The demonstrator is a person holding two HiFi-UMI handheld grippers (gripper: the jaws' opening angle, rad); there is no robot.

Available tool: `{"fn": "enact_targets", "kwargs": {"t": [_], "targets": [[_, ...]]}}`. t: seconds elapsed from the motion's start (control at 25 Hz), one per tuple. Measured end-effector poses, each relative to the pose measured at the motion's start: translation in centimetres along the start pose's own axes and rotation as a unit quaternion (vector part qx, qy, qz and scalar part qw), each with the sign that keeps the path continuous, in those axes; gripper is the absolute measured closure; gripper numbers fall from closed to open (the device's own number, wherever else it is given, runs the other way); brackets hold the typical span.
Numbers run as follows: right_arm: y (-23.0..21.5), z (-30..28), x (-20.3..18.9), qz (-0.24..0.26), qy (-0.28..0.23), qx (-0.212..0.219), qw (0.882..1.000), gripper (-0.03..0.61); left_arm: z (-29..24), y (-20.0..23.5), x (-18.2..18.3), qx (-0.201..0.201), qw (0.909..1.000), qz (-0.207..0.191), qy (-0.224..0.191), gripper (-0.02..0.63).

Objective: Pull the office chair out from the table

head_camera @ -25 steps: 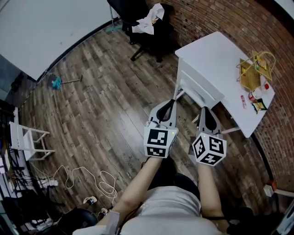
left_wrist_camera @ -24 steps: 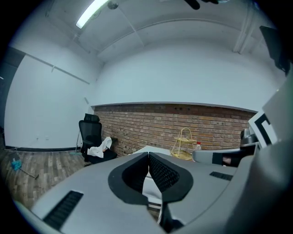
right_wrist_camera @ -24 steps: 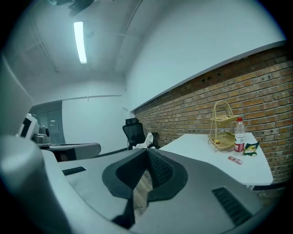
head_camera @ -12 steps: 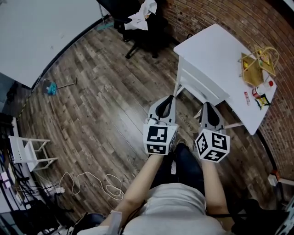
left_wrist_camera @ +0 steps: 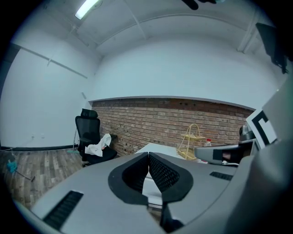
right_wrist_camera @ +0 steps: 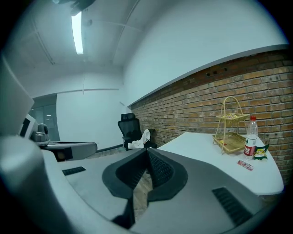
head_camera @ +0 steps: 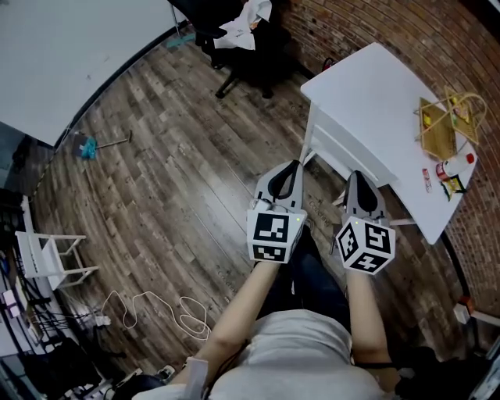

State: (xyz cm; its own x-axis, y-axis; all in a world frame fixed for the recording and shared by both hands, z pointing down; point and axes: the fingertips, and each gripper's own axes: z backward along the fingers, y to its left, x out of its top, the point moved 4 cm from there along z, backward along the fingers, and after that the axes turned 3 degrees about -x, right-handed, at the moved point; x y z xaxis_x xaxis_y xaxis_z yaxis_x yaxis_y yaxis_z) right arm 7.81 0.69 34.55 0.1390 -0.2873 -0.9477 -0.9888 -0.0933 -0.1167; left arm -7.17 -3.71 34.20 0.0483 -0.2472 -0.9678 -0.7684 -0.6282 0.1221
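Fingers clenched on both tools: the left gripper (left_wrist_camera: pixel 149 156) has its pads meeting with nothing between them, and the right gripper (right_wrist_camera: pixel 147 151) is likewise empty. In the head view both sit at centre, side by side, noses toward 12 o'clock.

Wooden floor (head_camera: pixel 164 180) fills 9 through 12 o'clock. Brick wall (head_camera: pixel 406 31) runs along 1 to 3 o'clock. White table (head_camera: pixel 359 86) at 2 o'clock, its near end just beyond the gripper tips. Office chair (head_camera: pixel 258 55), black, stands at 12 o'clock near the table's far corner and close to the wall, well apart from both grippers. White cloth (head_camera: pixel 248 19) lies draped over it. Wire rack (head_camera: pixel 449 117) and a small bottle (head_camera: pixel 457 166) sit on the table at 3 o'clock.

Judgement: approach stage, no contact made. To do it well:
- skirt the table's corner on the floor side;
- open both jaws before arriving;
- take the backrest or an armrest at two points;
- roll the chair toward open floor at 9 o'clock, slowly, so the cloth does not slide off.
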Motion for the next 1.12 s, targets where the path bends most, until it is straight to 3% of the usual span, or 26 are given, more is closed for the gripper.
{"fn": "enact_targets", "kwargs": {"t": [0.24, 0.72, 1.12], "targets": [[-1.1, -4.0, 0.2, -0.004, 0.012, 0.001, 1.0, 0.563, -4.4, 1.4, -0.5, -0.009, 0.9997, 0.0, 0.021, 0.6], [-8.9, -12.7, 0.8, -0.013, 0.046, -0.032, 0.998, 0.563, -17.0, 0.7, 0.5, -0.063, 0.9956, -0.033, 0.061, 0.6], [-12.6, -14.9, 0.5, 0.01, 0.071, -0.035, 0.997, 0.563, -22.9, -1.4, 0.7, -0.12, 0.9866, -0.071, 0.085, 0.6]]}}
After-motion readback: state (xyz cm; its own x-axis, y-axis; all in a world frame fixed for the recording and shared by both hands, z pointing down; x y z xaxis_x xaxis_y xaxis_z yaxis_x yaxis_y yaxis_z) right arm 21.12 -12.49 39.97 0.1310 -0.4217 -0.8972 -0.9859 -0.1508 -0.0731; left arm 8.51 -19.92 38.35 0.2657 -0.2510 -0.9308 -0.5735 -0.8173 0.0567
